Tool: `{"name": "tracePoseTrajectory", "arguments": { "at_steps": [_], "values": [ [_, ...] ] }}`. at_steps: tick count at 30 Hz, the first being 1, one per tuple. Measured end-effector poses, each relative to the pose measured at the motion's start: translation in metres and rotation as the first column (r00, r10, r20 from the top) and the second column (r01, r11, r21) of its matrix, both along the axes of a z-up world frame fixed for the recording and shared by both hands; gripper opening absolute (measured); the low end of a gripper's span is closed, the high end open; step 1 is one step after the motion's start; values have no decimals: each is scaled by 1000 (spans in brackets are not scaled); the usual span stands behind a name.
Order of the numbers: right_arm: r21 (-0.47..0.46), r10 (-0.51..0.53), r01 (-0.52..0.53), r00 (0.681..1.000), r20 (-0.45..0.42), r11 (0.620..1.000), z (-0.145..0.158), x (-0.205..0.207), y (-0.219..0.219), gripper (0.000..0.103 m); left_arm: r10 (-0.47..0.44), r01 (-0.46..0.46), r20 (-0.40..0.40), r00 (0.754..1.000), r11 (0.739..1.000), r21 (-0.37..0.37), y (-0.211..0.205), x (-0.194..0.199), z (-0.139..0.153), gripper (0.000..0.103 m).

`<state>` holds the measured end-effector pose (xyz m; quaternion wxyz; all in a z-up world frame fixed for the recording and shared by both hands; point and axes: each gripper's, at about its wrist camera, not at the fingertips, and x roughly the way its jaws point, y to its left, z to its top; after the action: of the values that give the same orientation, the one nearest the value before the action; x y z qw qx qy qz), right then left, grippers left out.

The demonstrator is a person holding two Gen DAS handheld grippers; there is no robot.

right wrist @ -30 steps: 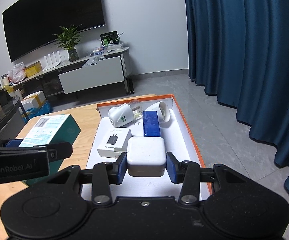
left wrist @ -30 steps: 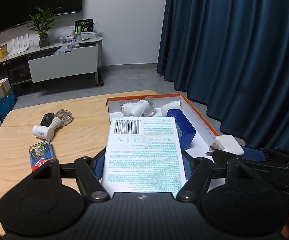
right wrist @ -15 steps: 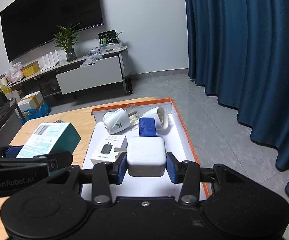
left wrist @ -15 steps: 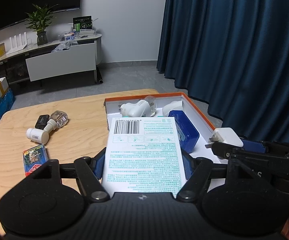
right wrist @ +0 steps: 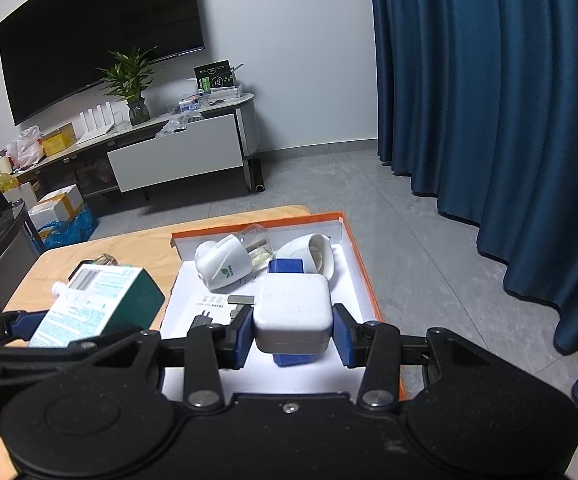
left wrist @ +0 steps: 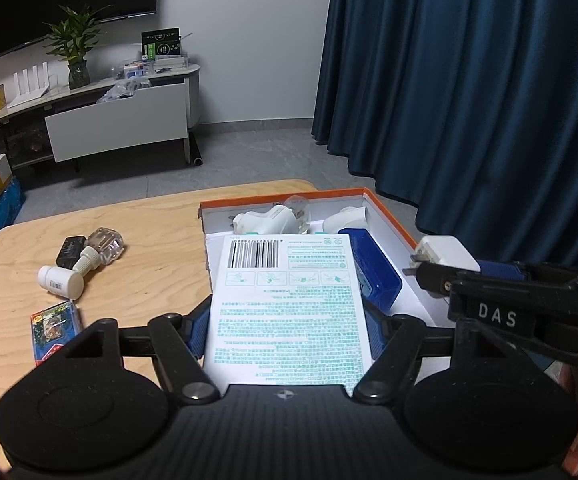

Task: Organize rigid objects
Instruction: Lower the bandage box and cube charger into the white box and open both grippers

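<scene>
My left gripper [left wrist: 287, 328] is shut on a green carton with a white printed label [left wrist: 289, 304], held above the left side of the orange-rimmed tray [left wrist: 389, 216]. The carton also shows in the right wrist view [right wrist: 97, 304]. My right gripper [right wrist: 293, 334] is shut on a white charger block [right wrist: 293, 312], held above the tray [right wrist: 359, 268]. The charger also shows in the left wrist view [left wrist: 445, 252]. In the tray lie a white plug-in device [right wrist: 221, 266], a white cup-shaped piece [right wrist: 313, 254], a blue block [left wrist: 373, 268] and a white charger box [right wrist: 209, 308].
On the wooden table [left wrist: 149, 248] left of the tray lie a white pill bottle [left wrist: 61, 282], a clear glass bottle [left wrist: 107, 244], a small black item [left wrist: 71, 250] and a red-and-blue packet [left wrist: 55, 324]. A dark blue curtain [left wrist: 469, 100] hangs to the right.
Both grippers have drawn back and risen slightly with their loads. The right gripper and charger now sit closer to the left gripper, over the tray's right rim.
</scene>
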<state>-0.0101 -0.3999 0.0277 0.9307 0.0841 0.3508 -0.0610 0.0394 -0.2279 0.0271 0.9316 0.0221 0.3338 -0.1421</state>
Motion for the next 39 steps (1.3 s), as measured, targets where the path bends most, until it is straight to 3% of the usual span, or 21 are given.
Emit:
{"name": "tracePoseTrajectory", "arguments": {
  "at_steps": [30, 39],
  "values": [
    [-15, 54, -55, 997, -60, 998, -20, 116, -16, 51, -12, 12, -55, 998, 1000, -4, -25, 59, -23, 72],
    [10, 65, -65, 996, -63, 998, -26, 136, -16, 53, -74, 70, -61, 995, 996, -60, -32, 65, -24, 72]
  ]
}}
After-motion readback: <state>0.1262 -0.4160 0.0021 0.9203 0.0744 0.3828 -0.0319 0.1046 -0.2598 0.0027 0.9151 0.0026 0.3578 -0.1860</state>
